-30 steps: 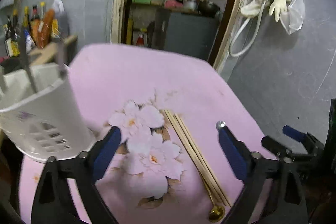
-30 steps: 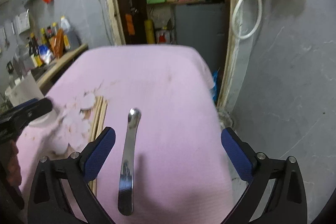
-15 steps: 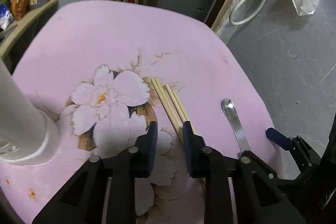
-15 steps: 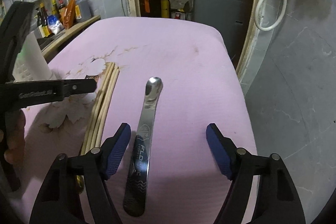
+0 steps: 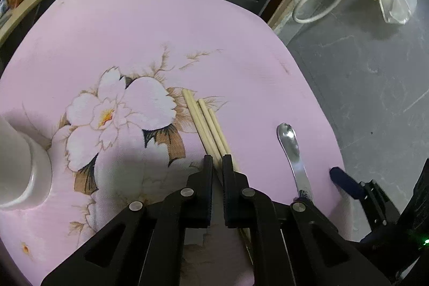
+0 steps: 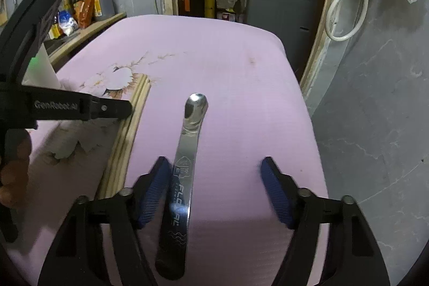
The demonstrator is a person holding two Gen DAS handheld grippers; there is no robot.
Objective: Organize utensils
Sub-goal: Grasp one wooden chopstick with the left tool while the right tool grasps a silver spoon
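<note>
Wooden chopsticks (image 5: pixel 205 122) lie side by side on the pink flowered tablecloth (image 5: pixel 150 39). My left gripper (image 5: pixel 216 160) is shut on the chopsticks near their middle; it also shows in the right wrist view (image 6: pixel 126 107). A steel spoon (image 6: pixel 187 149) lies to the right of the chopsticks (image 6: pixel 131 125), bowl pointing away; it also shows in the left wrist view (image 5: pixel 291 149). My right gripper (image 6: pixel 215 168) is open and low around the spoon's handle, its left pad (image 6: pixel 155 184) close beside the handle.
A white utensil holder (image 5: pixel 18 165) stands at the table's left edge. The table's right edge drops to a grey floor (image 6: pixel 375 125). A shelf with bottles (image 6: pixel 85 7) is at the far left, a doorway with a grey cabinet (image 6: pixel 278 4) behind.
My left gripper came down and closed from wide open onto the chopsticks. My right gripper lowered over the spoon and narrowed its opening.
</note>
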